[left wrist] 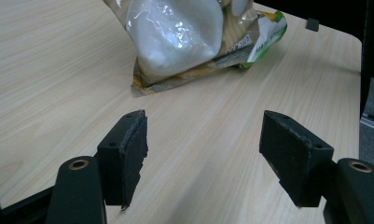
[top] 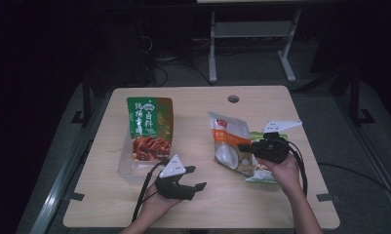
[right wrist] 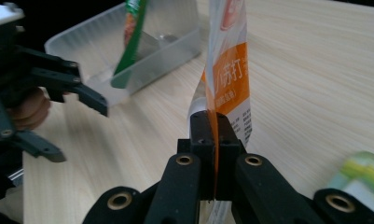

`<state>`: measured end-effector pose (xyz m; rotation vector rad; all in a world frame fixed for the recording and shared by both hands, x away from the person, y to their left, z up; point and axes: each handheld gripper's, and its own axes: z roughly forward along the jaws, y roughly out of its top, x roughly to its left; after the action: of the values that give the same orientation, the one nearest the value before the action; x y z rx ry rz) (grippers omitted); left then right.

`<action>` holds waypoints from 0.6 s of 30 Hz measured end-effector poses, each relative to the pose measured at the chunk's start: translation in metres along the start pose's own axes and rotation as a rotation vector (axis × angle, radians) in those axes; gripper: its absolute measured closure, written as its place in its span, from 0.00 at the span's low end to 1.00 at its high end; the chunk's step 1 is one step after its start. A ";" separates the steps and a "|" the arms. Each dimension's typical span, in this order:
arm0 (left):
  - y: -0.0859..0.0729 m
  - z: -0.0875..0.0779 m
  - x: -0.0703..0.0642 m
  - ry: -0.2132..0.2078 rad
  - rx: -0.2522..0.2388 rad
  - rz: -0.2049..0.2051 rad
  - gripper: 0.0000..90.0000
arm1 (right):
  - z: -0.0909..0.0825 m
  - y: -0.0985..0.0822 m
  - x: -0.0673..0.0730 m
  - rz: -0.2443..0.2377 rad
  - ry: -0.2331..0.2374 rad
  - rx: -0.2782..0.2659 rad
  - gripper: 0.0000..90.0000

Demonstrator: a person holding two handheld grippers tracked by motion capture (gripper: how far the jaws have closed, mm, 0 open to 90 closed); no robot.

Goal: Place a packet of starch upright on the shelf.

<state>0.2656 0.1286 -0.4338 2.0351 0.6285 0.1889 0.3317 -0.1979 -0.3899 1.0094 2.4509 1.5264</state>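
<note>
Orange packet (right wrist: 227, 79) pinched between right gripper (right wrist: 216, 135) jaws.

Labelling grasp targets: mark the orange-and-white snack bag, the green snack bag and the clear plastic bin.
orange-and-white snack bag (right wrist: 231, 88): right gripper view, orange printed panel above the shut jaws.
green snack bag (top: 149, 119): high view, green upper half of the pack.
clear plastic bin (right wrist: 75, 42): right gripper view, near rim.

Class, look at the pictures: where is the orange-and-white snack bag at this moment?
In the high view the orange-and-white snack bag is right of the table's centre, pinched by the right gripper, partly over a green-edged packet.
</note>
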 end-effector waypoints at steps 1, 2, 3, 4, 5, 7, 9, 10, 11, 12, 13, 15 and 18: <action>0.001 0.001 0.000 0.001 -0.001 -0.004 0.36 | 0.000 -0.001 0.002 -0.006 0.004 -0.007 1.00; 0.001 0.002 0.001 -0.001 0.005 0.000 0.36 | 0.000 -0.002 0.004 -0.014 0.007 -0.017 1.00; 0.001 0.004 0.001 -0.003 0.003 -0.003 0.36 | -0.001 -0.002 0.006 -0.017 0.007 -0.021 1.00; 0.001 0.005 0.001 -0.002 0.004 -0.005 0.36 | -0.001 -0.002 0.007 -0.020 0.012 -0.023 1.00; 0.001 0.005 0.001 -0.002 0.004 -0.005 0.36 | -0.001 -0.002 0.007 -0.019 0.019 -0.026 1.00; 0.002 0.007 0.003 -0.004 0.001 -0.012 0.36 | -0.001 -0.003 0.008 -0.021 0.025 -0.029 1.00; 0.002 0.009 0.004 -0.001 0.000 -0.012 0.36 | 0.000 -0.004 0.010 -0.023 0.039 -0.026 1.00; 0.002 0.011 0.006 0.005 0.003 -0.016 0.36 | 0.002 -0.004 0.013 -0.036 0.055 -0.024 1.00; 0.003 0.012 0.007 0.006 0.008 -0.017 0.36 | 0.002 -0.003 0.014 -0.041 0.060 -0.023 1.00; 0.004 0.013 0.008 0.006 0.012 -0.020 0.36 | 0.003 -0.003 0.015 -0.041 0.063 -0.022 1.00; 0.004 0.013 0.008 0.006 0.012 -0.020 0.36 | 0.003 -0.003 0.015 -0.041 0.063 -0.022 1.00; 0.005 0.015 0.009 0.007 0.018 -0.024 0.36 | 0.003 -0.003 0.017 -0.048 0.078 -0.023 1.00; 0.007 0.020 0.011 0.008 0.018 -0.041 0.37 | 0.000 -0.003 0.020 -0.058 0.102 -0.030 1.00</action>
<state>0.2849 0.1157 -0.4400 2.0377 0.6785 0.1678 0.3150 -0.1874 -0.3875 0.8685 2.4921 1.6304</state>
